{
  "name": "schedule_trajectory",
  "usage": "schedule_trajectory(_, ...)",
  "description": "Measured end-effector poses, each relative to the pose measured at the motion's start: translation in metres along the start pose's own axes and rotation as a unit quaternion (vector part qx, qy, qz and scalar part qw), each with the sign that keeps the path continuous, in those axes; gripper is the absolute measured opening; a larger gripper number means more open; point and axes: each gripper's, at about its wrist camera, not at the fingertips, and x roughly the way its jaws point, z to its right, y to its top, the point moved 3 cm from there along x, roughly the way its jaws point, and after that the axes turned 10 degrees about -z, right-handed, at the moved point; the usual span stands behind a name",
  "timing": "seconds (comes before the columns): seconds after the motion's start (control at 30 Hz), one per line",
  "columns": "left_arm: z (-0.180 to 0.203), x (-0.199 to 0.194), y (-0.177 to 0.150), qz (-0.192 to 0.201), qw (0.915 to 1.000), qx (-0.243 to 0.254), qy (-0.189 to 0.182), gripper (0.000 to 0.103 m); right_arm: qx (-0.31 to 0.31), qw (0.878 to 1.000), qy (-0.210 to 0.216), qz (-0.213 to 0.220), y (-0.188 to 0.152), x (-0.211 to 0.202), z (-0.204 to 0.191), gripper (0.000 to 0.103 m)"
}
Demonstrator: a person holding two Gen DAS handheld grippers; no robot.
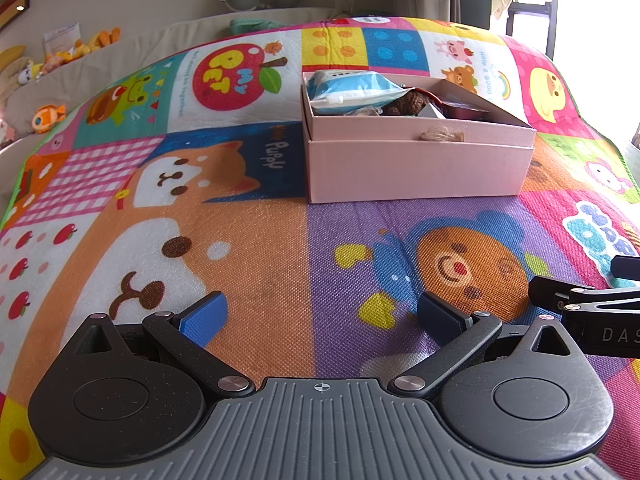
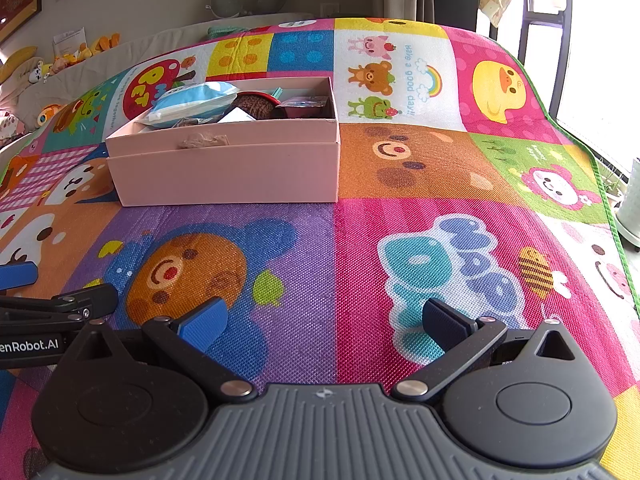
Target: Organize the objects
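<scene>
Your left hand-held gripper [image 1: 320, 314] hangs low over the play mat [image 1: 260, 248] with its jaws spread wide and nothing between them; your right hand-held gripper [image 2: 322, 318] is just the same, released and empty. The two sit side by side, close enough that each shows at the edge of the other's view, so a careless swing could knock them together.

Farther out, the pink box [image 1: 420, 168] rests on the mat (nested in what looks like its own lid), left of centre from the right side. It already holds a blue-and-white pouch [image 1: 352, 90], something brown and knitted [image 2: 254, 106] and other small things too jumbled to name. No loose item shows on the near mat.

The risks, as I judge them: the pouch rides above the rim, so pushing anything in could tip it out; and nudging the light box wall may slide the whole thing across the mat.
</scene>
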Motion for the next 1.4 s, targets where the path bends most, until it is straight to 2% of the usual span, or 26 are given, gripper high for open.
schedule_trajectory(1.4, 0.0000, -0.0009, 0.0001, -0.004, 1.0000, -0.002, 0.001, 0.103, 0.000, 1.000, 0.000, 0.000, 0.0000, 0.0001, -0.0001, 0.103)
